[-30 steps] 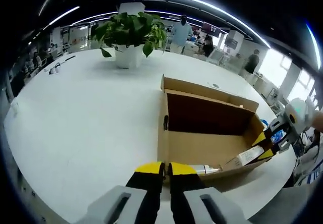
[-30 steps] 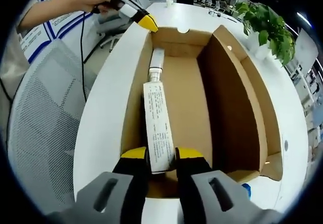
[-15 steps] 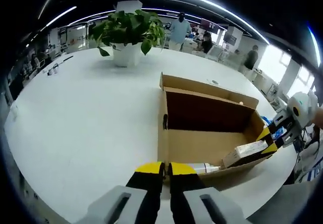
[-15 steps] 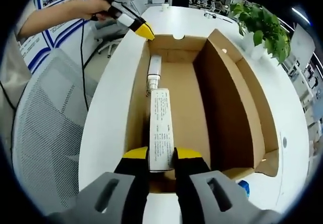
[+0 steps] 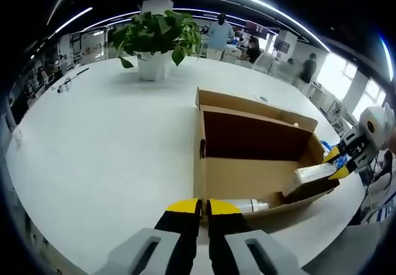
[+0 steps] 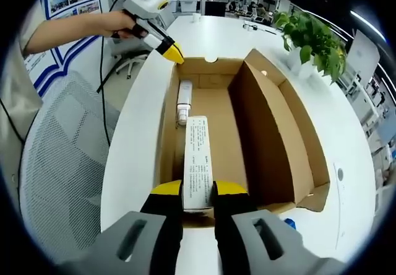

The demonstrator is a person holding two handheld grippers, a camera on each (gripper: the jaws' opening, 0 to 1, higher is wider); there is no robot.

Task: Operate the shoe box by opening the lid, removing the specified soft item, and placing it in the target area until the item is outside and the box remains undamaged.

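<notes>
Right gripper (image 6: 198, 191) clamped on tube's (image 6: 198, 170) near end, long axis pointing along shoe box (image 6: 272, 145); left gripper (image 5: 201, 208) closed, empty, at box's far wall.

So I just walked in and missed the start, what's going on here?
A person is emptying an open cardboard shoe box on a white table with two handheld tools. The right tool is shut on the end of a white tube with printed text, its far end raised off the box floor. The left tool is closed at the box's near edge, seemingly steadying it. A second, smaller white item lies inside. A potted plant stands on the table.
</notes>
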